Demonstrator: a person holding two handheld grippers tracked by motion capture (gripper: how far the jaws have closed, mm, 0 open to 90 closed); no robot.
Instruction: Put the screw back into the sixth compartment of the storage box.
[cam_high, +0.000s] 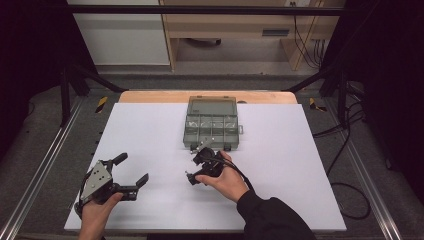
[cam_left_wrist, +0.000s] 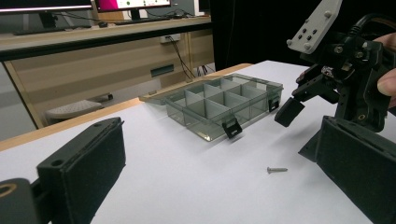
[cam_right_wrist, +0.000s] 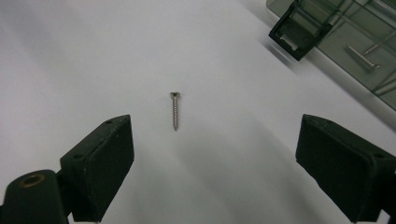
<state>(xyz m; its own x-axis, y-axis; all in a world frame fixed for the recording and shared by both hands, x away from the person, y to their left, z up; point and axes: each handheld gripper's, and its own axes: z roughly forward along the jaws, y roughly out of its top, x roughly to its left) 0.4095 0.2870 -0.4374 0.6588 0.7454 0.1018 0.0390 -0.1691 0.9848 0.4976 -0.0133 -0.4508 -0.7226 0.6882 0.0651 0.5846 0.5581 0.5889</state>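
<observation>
While our right gripper (cam_right_wrist: 212, 163) hangs spread, the small silver screw (cam_right_wrist: 175, 111) lies just ahead — shaft along our reach, near the smoky plastic compartment box (cam_right_wrist: 355, 42).

screw (cam_right_wrist: 175, 111) on table (cam_high: 150, 130), before organiser box (cam_high: 211, 124)

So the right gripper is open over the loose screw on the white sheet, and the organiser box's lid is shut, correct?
Not quite: the organiser box stands with its lid open, dividers exposed, as the left gripper view shows. The rest holds: the right gripper is open over the loose screw on the white sheet.
</observation>
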